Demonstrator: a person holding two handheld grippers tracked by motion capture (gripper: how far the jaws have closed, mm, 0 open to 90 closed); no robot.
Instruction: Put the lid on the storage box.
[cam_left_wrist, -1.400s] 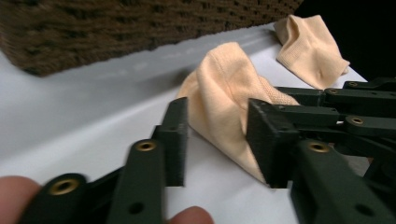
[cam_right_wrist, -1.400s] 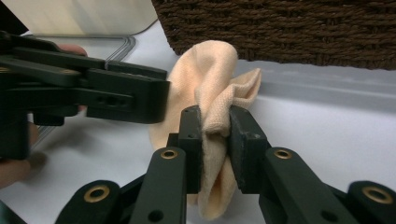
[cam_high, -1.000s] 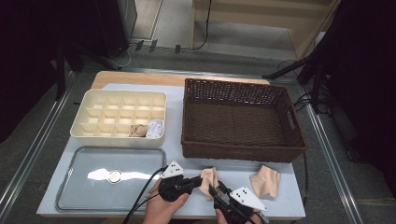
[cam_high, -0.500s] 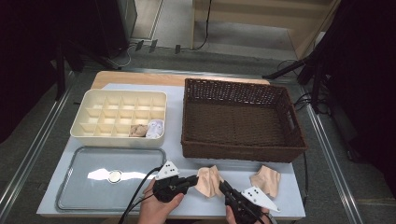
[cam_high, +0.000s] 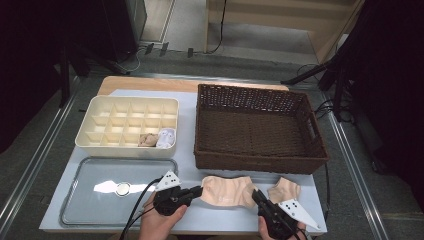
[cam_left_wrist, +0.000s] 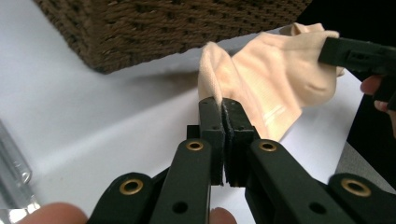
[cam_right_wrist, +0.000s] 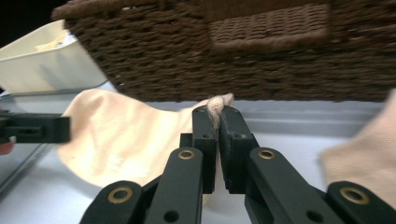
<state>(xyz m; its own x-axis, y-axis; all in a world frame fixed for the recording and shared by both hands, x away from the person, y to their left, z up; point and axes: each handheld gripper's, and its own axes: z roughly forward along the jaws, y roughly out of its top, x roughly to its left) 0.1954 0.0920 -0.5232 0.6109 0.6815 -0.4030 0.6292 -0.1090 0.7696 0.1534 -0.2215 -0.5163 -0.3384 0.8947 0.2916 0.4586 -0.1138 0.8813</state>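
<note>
A beige sock (cam_high: 227, 191) is stretched flat between my two grippers near the table's front edge. My left gripper (cam_high: 199, 190) is shut on its left end. In the left gripper view the fabric (cam_left_wrist: 261, 79) rises out of the closed jaws (cam_left_wrist: 223, 105). My right gripper (cam_high: 256, 195) is shut on the sock's right end. In the right gripper view a bunched edge sticks up between its jaws (cam_right_wrist: 216, 112), and the sock (cam_right_wrist: 121, 135) spreads away to the left. A second beige sock (cam_high: 284, 190) lies just right of the right gripper.
A brown wicker basket (cam_high: 260, 162) stands right behind the socks. At the back left is a cream divided box (cam_high: 125, 150) with two small bundles in its front cells. A metal tray (cam_high: 90, 200) holding a small round thing lies at the front left.
The sock was bunched up between the grippers and is now pulled out wide. My right gripper shut on its right end and moved right. The left gripper kept its grip.
</note>
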